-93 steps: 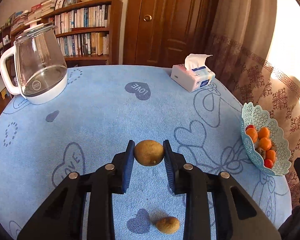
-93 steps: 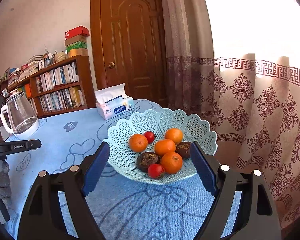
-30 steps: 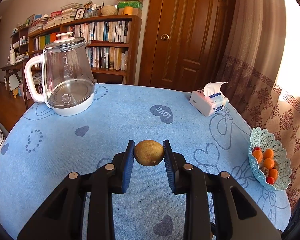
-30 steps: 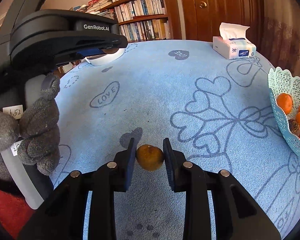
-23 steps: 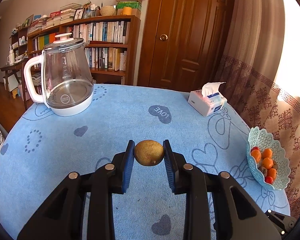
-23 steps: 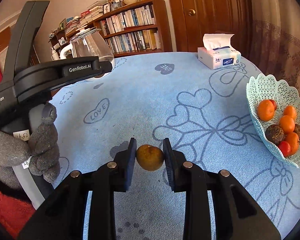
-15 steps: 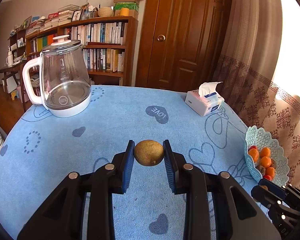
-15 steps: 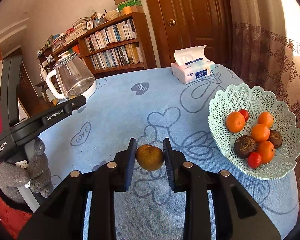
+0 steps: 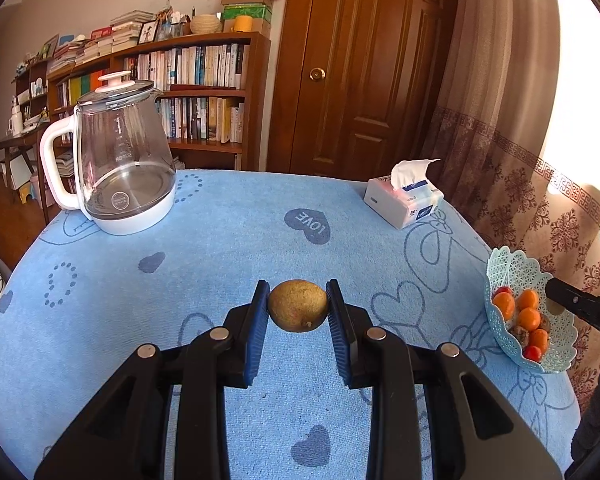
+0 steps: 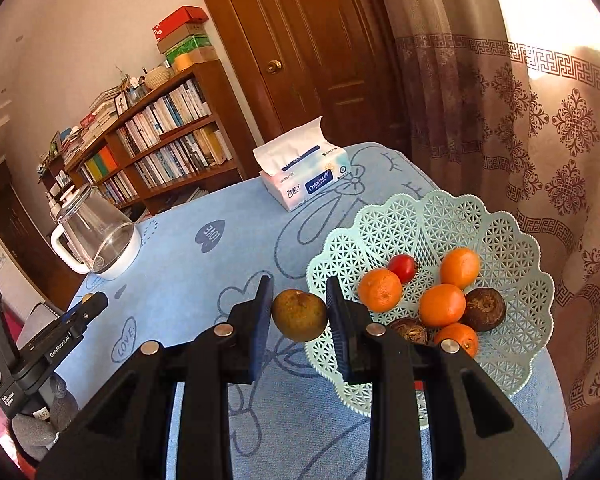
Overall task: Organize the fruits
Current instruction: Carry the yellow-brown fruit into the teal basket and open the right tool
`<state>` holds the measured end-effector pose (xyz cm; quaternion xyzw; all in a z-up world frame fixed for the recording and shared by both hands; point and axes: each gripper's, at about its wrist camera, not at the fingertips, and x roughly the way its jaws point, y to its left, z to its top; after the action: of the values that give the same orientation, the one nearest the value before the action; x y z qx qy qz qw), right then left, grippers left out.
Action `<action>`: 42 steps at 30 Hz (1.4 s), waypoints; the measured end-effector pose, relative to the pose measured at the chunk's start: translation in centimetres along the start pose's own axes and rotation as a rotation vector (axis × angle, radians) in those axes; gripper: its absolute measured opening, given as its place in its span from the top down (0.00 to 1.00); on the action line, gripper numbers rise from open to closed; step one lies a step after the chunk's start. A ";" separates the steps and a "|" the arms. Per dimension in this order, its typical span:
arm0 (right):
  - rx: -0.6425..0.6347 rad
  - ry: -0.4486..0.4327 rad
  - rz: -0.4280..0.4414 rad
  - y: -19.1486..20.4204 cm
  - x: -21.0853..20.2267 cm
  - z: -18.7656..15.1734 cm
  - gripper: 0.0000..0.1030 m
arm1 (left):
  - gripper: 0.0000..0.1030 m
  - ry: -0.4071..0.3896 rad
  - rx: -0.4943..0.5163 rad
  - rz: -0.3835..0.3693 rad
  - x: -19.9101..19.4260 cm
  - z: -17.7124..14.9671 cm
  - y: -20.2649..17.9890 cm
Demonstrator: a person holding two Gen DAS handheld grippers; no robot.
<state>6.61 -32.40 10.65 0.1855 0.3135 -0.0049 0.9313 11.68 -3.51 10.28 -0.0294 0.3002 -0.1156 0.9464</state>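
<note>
My left gripper (image 9: 298,312) is shut on a brownish-green round fruit (image 9: 298,310) and holds it above the blue tablecloth. My right gripper (image 10: 299,315) is shut on a second brownish fruit (image 10: 299,314) and holds it in the air just left of the mint lattice fruit basket (image 10: 496,236). The basket holds several oranges (image 10: 380,290), a red tomato (image 10: 403,267) and dark brown fruits (image 10: 485,309). The basket also shows at the right edge in the left wrist view (image 9: 512,268). The left gripper shows far left in the right wrist view (image 10: 86,310).
A glass kettle (image 9: 120,160) with a white handle stands at the table's back left. A tissue box (image 9: 404,200) sits at the back right. A patterned curtain (image 10: 540,128) hangs right behind the basket. A bookshelf and a wooden door stand beyond the table.
My right gripper picked the second fruit up off the cloth and carried it right, up to the basket's left rim. My left gripper keeps its fruit and has barely moved.
</note>
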 end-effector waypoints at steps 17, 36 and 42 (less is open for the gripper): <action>0.169 0.119 -0.045 -4.0 5.4 -1.0 0.72 | 0.72 0.013 0.010 0.002 0.4 -0.3 -0.2; 0.115 -0.061 -0.161 -4.7 0.6 -2.4 0.57 | 0.72 0.005 0.038 -0.017 0.5 -0.7 -1.1; 0.060 -0.151 -0.240 -4.9 -2.0 -4.1 0.49 | 0.72 0.015 0.042 -0.067 0.6 -1.0 -1.9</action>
<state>2.03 -35.72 7.14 0.1734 0.2620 -0.1395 0.9391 11.15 -5.51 9.35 -0.0186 0.3038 -0.1535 0.9401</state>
